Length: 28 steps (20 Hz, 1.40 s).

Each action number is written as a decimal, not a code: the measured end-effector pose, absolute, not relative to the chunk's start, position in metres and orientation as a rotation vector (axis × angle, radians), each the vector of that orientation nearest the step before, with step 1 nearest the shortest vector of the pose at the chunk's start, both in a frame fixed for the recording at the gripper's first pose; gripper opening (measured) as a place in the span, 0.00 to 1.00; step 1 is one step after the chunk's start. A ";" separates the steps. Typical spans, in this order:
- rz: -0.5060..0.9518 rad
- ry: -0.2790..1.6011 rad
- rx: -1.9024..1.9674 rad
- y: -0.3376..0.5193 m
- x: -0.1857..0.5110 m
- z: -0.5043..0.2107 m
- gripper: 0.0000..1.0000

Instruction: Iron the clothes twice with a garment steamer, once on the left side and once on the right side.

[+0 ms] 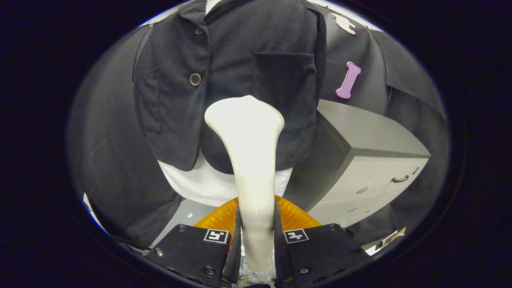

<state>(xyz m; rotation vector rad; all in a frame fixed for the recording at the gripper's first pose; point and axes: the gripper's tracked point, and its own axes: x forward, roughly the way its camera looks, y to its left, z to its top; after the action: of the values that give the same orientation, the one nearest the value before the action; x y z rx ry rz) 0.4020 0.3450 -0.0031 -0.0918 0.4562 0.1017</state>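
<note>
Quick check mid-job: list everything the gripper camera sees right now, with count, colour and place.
Garment steamer: one, cream-white, handle between the jaws, head against the jacket.
Jacket: one, black, hanging just beyond the steamer head.
Shirt: one, white, showing below the jacket hem.
Cabinet: one, grey, beside the jacket, drawer handle on its front.
Orange ribbed part: one, just ahead of the jaws, under the steamer.
Gripper: one, shut on the steamer handle.

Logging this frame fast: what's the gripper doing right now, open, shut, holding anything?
Gripper: shut on the garment steamer, both fingers clamping its handle, head up against the dark jacket.
</note>
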 end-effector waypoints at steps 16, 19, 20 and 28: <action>0.116 0.467 -0.052 0.331 0.380 0.008 0.37; 0.125 0.395 -0.035 0.331 0.367 0.057 0.37; 0.133 0.368 -0.028 0.333 0.363 0.075 0.37; 0.214 0.178 0.005 0.384 0.336 0.215 0.37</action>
<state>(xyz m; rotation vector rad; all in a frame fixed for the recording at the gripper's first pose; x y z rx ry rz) 0.3356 0.3843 0.2148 0.0052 0.1784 0.2139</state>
